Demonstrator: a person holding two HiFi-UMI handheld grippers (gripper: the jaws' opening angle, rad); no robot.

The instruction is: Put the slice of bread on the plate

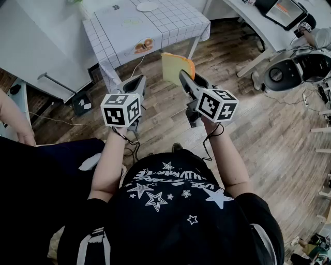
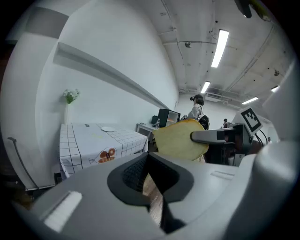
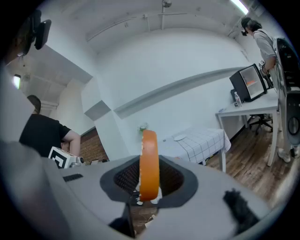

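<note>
Bread slice (image 1: pixel 175 67) upright on edge, clamped in right hand-held gripper (image 1: pixel 183 75), left hand-held gripper (image 1: pixel 135 82) slightly open, empty

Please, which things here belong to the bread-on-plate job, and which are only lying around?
Belong to the job: yellow slice of bread with orange crust, clamped in the right gripper; round white plate on the table with checked white cloth.
Just lying about: slim vase of flowers; black computer monitor; round white and black machine.
</note>
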